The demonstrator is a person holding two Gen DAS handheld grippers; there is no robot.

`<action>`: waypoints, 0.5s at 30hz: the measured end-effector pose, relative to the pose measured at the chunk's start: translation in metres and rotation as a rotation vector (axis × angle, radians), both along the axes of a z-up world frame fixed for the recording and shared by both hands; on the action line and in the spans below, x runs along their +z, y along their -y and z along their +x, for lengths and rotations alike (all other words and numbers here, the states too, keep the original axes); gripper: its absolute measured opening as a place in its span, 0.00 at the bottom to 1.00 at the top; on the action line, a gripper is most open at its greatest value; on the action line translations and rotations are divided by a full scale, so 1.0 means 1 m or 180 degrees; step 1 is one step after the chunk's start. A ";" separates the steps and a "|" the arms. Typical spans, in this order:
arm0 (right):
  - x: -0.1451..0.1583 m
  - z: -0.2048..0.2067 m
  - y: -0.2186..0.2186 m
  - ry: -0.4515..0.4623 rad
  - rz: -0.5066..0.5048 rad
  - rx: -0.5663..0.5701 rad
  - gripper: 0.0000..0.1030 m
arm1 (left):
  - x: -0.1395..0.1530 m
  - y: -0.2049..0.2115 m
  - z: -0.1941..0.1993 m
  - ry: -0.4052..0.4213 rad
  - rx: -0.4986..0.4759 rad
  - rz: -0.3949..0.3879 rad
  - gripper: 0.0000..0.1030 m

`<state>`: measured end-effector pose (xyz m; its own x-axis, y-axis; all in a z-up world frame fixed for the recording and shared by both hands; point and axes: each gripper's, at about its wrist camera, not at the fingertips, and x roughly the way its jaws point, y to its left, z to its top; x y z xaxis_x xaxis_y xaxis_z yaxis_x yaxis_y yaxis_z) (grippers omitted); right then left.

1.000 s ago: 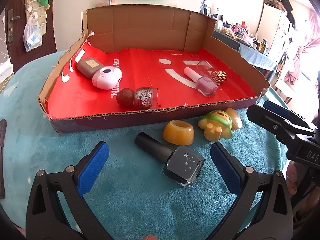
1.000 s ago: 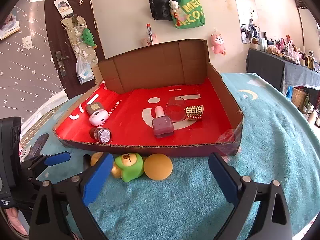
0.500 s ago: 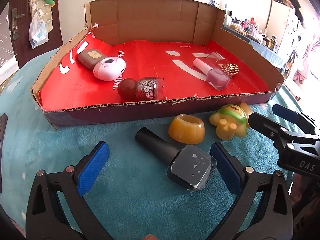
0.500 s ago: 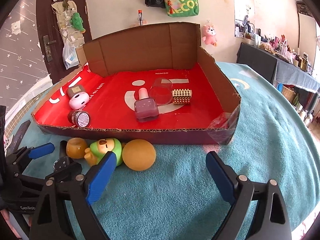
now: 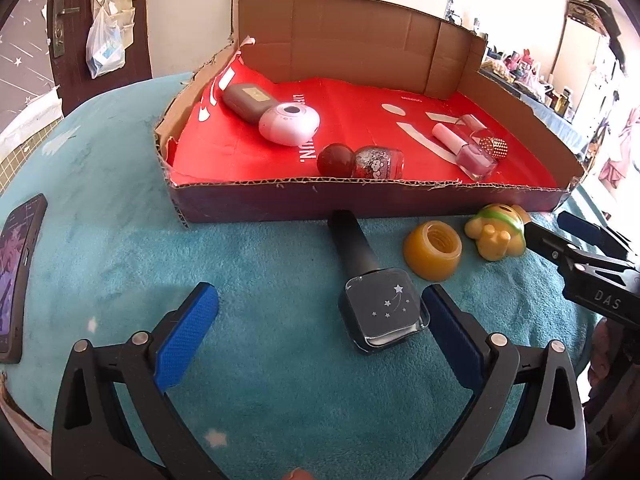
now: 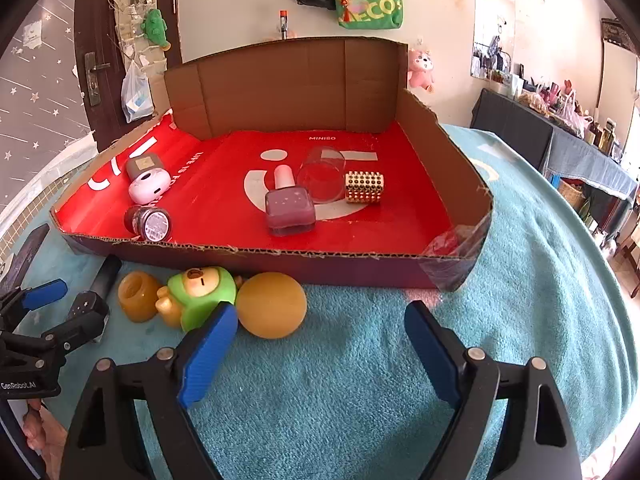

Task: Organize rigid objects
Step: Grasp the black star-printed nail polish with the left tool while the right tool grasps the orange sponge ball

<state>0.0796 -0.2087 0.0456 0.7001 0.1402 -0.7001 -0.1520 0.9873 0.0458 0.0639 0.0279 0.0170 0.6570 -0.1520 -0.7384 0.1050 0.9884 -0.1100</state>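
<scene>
On the teal cloth a dark nail polish bottle lies flat between the fingers of my open left gripper, close to the right finger. Beside it are an amber cup and a green and yellow toy. An orange ball lies just ahead of my right gripper. Its jaws are closing and touch nothing. The cardboard box behind holds a pink polish bottle, a red glitter bottle, a gold studded cylinder, a pink round case and a brown case.
A phone lies at the cloth's left edge. The box has a low front wall and a tall back wall. Bare cloth stretches right of the box. Shelves and furniture crowd the far right.
My left gripper has shifted left, so the dark bottle now sits by its right finger. The right gripper's jaws have narrowed and it has drawn nearer the ball and toy.
</scene>
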 end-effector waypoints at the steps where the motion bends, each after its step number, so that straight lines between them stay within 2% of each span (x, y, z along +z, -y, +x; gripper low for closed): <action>1: 0.001 0.000 -0.001 0.0011 -0.0039 0.0007 0.85 | 0.000 0.002 0.001 -0.0007 -0.0016 -0.0010 1.00; 7: 0.000 0.000 0.003 -0.0047 -0.0141 -0.0017 0.84 | 0.001 0.012 0.003 0.0016 -0.0080 0.0012 1.00; 12: -0.001 0.000 0.001 -0.0107 -0.0059 0.0087 0.82 | 0.000 0.010 0.006 -0.0015 -0.0039 0.0004 0.99; 15: -0.001 0.000 -0.006 -0.0084 -0.0187 0.0116 0.80 | -0.001 0.010 0.007 -0.0011 -0.0030 -0.0008 0.99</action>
<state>0.0801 -0.2024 0.0449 0.6765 0.1235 -0.7260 -0.1874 0.9823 -0.0075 0.0707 0.0184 0.0161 0.6529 -0.1600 -0.7403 0.1139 0.9871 -0.1129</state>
